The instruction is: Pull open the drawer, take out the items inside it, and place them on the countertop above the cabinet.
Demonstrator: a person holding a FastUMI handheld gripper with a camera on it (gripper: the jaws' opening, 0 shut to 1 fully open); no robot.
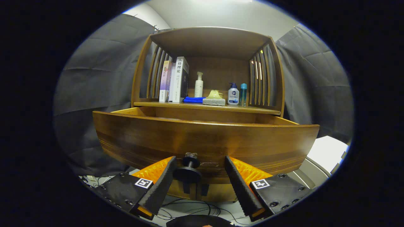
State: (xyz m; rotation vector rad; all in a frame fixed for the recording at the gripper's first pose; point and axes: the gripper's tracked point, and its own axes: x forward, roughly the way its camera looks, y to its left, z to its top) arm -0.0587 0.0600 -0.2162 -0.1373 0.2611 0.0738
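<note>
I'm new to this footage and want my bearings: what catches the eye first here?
The wooden drawer front dominates, already pulled out toward the camera, with its dark knob sitting between the fingers of the open claw; the left finger is close by it, the right stands apart. Beyond it, the countertop carries books, bottles, a blue cloth and a sponge.

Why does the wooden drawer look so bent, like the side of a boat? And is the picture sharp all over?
In the gripper view the fisheye lens bows the straight drawer front and the countertop edge. The books and bottles look fairly sharp; the knob between the open fingers looks softer. The shelf's inside lies in shadow; light falls from above.
</note>
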